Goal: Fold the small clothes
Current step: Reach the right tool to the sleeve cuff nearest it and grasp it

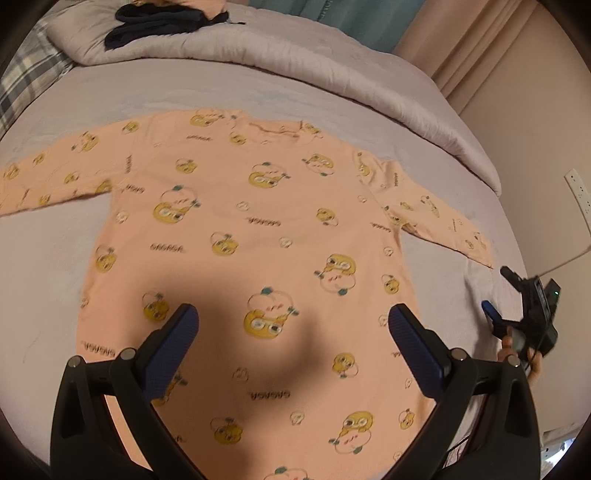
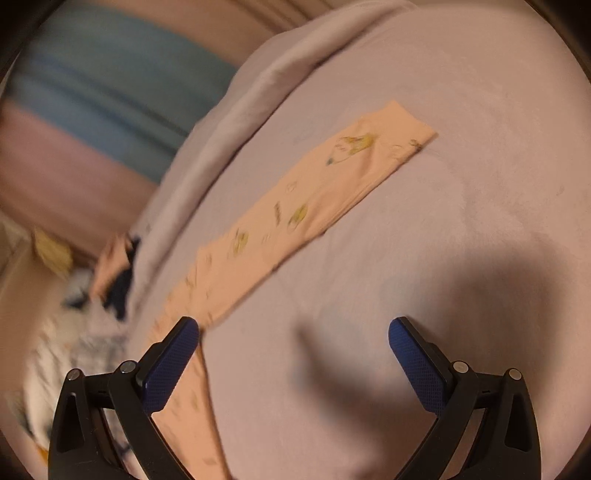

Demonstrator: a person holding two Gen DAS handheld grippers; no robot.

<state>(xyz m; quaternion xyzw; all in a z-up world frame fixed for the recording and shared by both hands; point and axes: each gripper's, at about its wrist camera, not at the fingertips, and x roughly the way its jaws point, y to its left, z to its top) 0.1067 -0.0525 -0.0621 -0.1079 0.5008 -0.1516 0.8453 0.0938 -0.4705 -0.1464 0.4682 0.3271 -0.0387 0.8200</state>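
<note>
A peach long-sleeved child's top point(image 1: 258, 229) with yellow cartoon prints lies flat on the grey bed sheet point(image 1: 48, 295), both sleeves spread out. My left gripper point(image 1: 293, 321) is open and empty, hovering above the top's lower body. My right gripper point(image 2: 293, 332) is open and empty, above the sheet beside the top's right sleeve point(image 2: 317, 192). It also shows in the left wrist view point(image 1: 524, 317), held by a hand at the bed's right edge, near the sleeve's cuff point(image 1: 476, 247).
A folded grey duvet point(image 1: 295, 55) lies across the far side of the bed with dark clothes point(image 1: 155, 22) on it. A plaid pillow point(image 1: 26, 81) is at the far left. A wall point(image 1: 535, 129) with a socket is on the right. More clothes point(image 2: 92, 302) lie blurred at the left.
</note>
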